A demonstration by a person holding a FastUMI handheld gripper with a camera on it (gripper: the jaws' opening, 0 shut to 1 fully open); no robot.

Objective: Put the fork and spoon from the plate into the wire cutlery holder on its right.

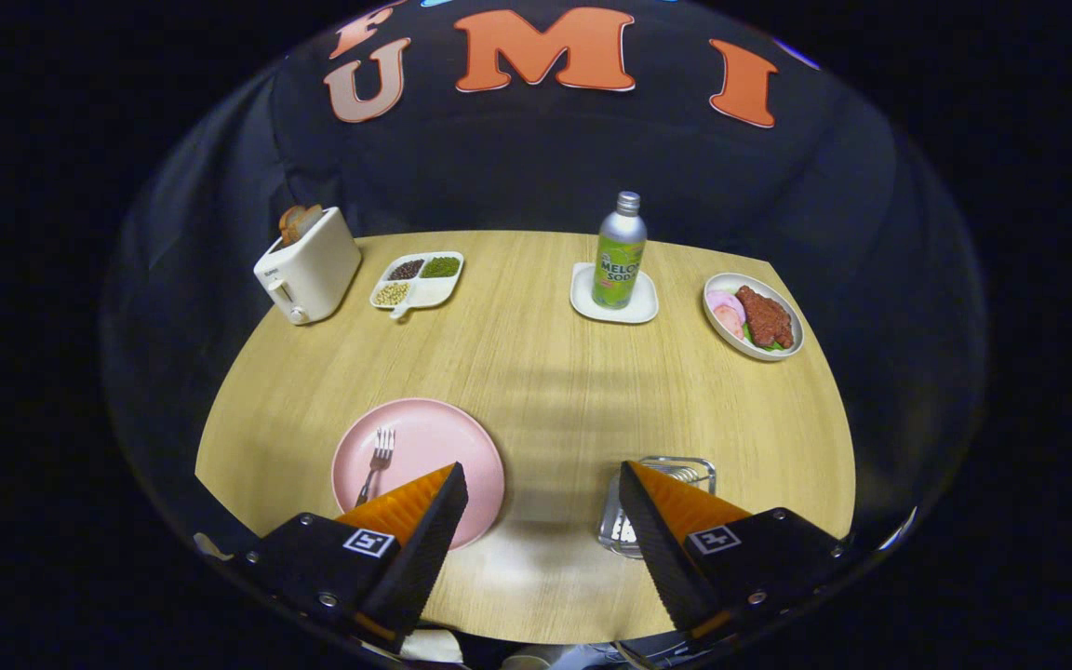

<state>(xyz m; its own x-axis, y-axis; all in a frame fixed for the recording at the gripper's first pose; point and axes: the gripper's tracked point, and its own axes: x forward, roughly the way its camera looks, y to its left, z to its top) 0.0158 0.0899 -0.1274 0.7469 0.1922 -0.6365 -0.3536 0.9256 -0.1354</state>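
A pink plate (424, 442) lies on the wooden table near its front edge, partly behind my left finger. A metal fork (376, 462) rests on the plate's left side, tines pointing away from me. The wire cutlery holder (676, 470) stands to the plate's right, mostly hidden behind my right finger; something pale shows at its base, unclear what. My gripper (541, 479) is open, raised above the table's front, with bare tabletop between its fingers. The plate sits just ahead of the left finger.
At the back of the table (536, 372) stand a white toaster (308, 265) with bread, a divided dish (417, 279) of beans, a soda bottle (620, 251) on a small white tray, and an oval plate (753, 314) of food at the right.
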